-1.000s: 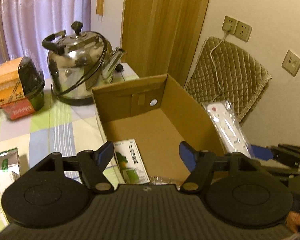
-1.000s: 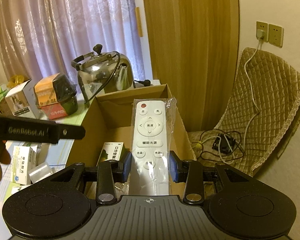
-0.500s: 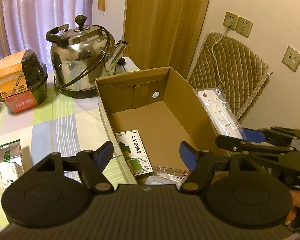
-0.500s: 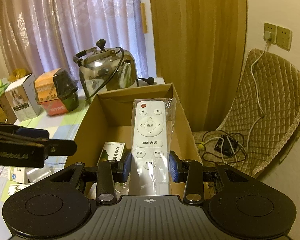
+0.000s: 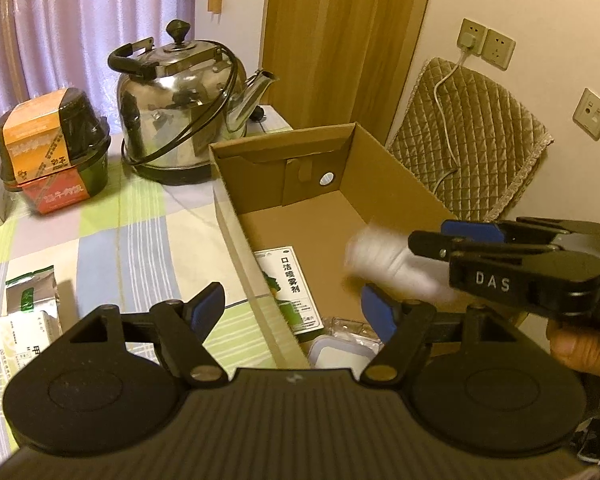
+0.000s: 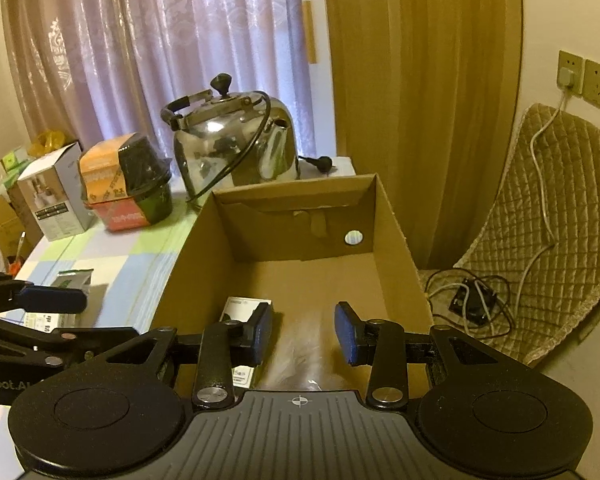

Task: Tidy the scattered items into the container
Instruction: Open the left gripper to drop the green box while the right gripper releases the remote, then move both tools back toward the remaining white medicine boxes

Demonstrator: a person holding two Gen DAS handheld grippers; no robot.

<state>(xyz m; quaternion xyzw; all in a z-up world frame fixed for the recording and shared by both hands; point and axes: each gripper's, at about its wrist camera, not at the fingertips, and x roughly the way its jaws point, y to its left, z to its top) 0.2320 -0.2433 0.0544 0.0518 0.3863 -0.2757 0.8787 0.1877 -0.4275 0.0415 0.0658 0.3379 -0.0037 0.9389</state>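
The open cardboard box stands on the table's right side. Inside lie a green and white spray box and a clear plastic container. The white remote in its plastic sleeve is a blur over the box floor, just off the tips of my right gripper. In the right wrist view that gripper is open, with the blurred remote below its pads. My left gripper is open and holds nothing, above the box's near left wall.
A steel kettle and a wrapped noodle bowl stand behind the box. A green tea packet and a white carton lie on the checked cloth at left. A quilted chair sits right of the table.
My right gripper has opened and let go of the remote, which now drops blurred into the box. The left gripper has risen and pulled back slightly.
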